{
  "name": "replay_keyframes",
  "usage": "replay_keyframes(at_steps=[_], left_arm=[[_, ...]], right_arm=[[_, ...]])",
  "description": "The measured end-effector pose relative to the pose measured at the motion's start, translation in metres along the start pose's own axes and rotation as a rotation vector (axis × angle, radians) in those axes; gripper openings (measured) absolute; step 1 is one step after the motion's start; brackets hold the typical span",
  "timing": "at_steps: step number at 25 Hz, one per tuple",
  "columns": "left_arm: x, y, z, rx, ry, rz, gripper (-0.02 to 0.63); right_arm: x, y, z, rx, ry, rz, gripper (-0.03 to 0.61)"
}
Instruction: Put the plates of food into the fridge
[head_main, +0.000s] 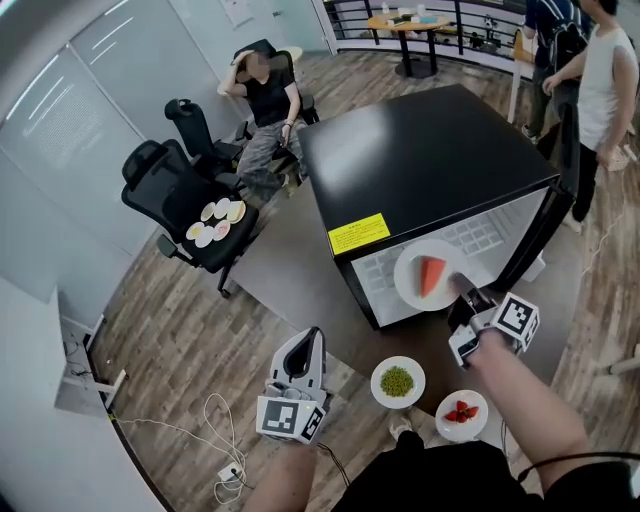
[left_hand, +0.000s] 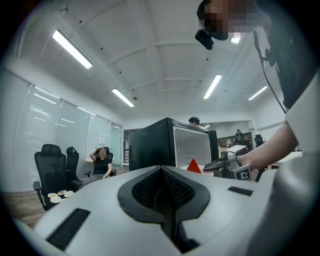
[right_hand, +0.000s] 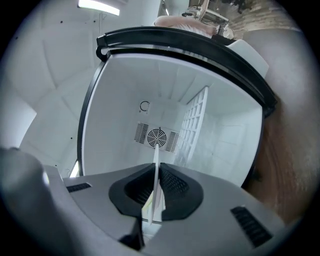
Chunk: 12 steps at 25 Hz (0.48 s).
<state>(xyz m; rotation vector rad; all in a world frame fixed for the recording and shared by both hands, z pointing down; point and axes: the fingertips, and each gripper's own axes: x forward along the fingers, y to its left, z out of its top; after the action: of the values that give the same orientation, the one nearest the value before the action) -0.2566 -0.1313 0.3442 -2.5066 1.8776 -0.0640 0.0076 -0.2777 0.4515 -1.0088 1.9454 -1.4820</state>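
Right gripper (head_main: 462, 290): jaws clamped on the near rim of the plate (head_main: 405, 275); the rim shows edge-on between my pads in the right gripper view
Left gripper (head_main: 305, 345): jaws pressed together on nothing; it hangs off to the side
Plate: held level at the mouth of the fridge (head_main: 430, 160), a melon wedge (head_main: 431, 275) on it
Feel: stiff and light, I judge; the smooth rim could slip, and a hold on one edge lets the far side sag
Melon: wet and loose; any tilt may slide it off
Hold: deep on the rim, plate kept flat
Waiting: peas (head_main: 397, 382) and strawberries (head_main: 461, 411) on plates on the floor by my feet; same rim hold should suit them
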Motion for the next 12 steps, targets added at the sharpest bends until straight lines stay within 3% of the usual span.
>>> replay_keyframes(at_steps=[12], left_arm=[[0.011, 0.043, -0.012, -0.031, 0.029, 0.011, 0.005]], right_arm=[[0.057, 0.004, -0.015, 0.003, 0.002, -0.098, 0.021]])
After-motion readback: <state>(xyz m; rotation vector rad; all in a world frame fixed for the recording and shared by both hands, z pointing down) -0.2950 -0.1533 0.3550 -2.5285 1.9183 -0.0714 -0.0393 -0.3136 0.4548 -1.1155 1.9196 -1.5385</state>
